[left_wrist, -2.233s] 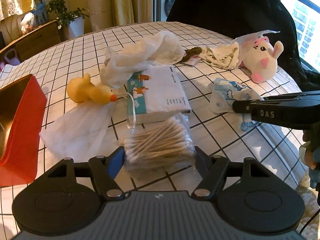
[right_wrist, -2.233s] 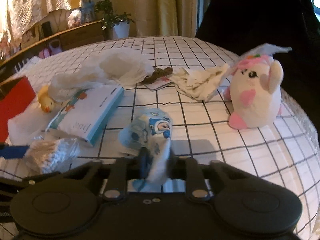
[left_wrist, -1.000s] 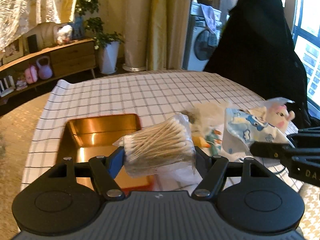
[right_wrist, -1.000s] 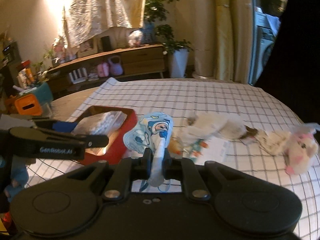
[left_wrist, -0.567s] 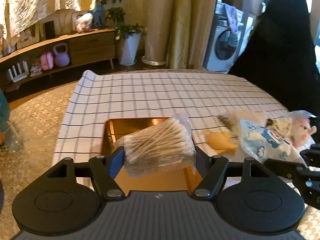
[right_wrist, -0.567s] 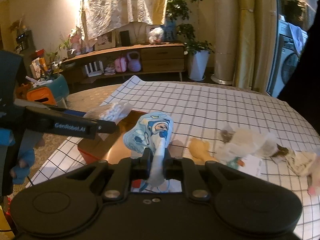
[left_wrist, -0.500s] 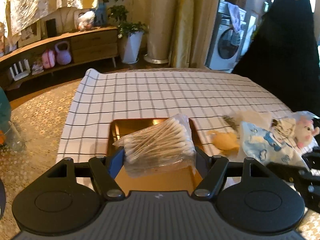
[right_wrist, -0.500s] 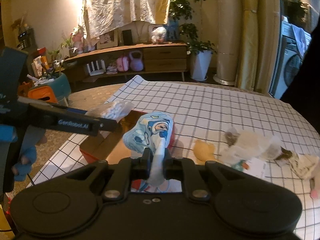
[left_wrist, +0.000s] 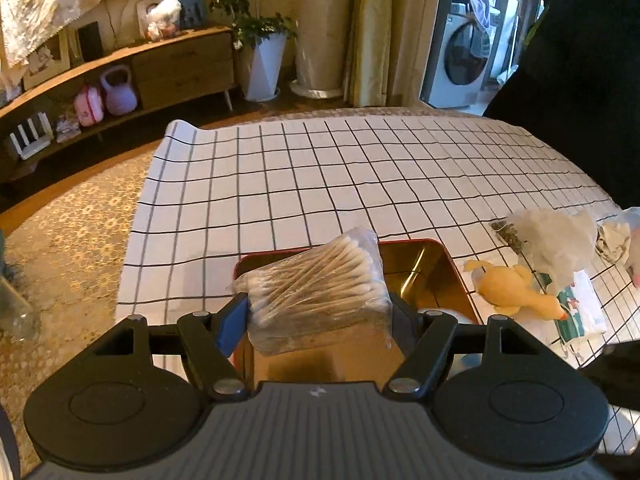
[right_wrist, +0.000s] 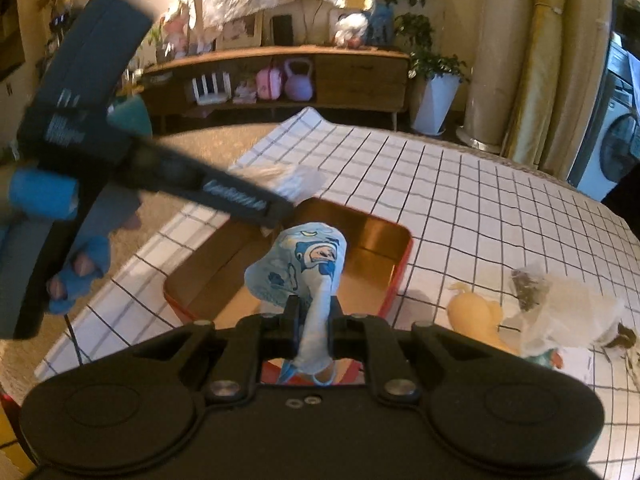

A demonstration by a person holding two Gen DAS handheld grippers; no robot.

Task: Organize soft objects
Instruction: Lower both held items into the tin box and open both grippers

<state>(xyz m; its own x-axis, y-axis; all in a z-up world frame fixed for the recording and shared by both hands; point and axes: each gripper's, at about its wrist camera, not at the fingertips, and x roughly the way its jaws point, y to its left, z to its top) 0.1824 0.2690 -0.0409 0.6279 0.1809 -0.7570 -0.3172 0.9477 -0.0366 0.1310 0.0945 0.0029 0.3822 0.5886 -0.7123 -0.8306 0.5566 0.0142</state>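
**Two loads poised over the red tin: release low and one at a time**

The left gripper [left_wrist: 318,316] has its jaws spread wide and clamped on a bag of cotton swabs [left_wrist: 316,288], which hangs above the near end of the red tin [left_wrist: 448,268] with the gold lining. The right gripper [right_wrist: 311,320] has its jaws pressed nearly together, pinching a blue cartoon-print pouch [right_wrist: 300,264] by its lower end; the pouch stands up over the same tin [right_wrist: 402,258].

Judged from this, the step is the drop-off. Both loads crowd one small opening, so it seems wise to lower the swab bag flat toward the far end first, then lay the pouch beside it rather than on top. The bag is slippery film; release it close to the floor of the tin so it does not slide over the rim.

A yellow duck toy [left_wrist: 512,288] and a crumpled white bag [left_wrist: 560,240] lie on the checked desk [left_wrist: 320,184] just beside the tin, not yet collected.
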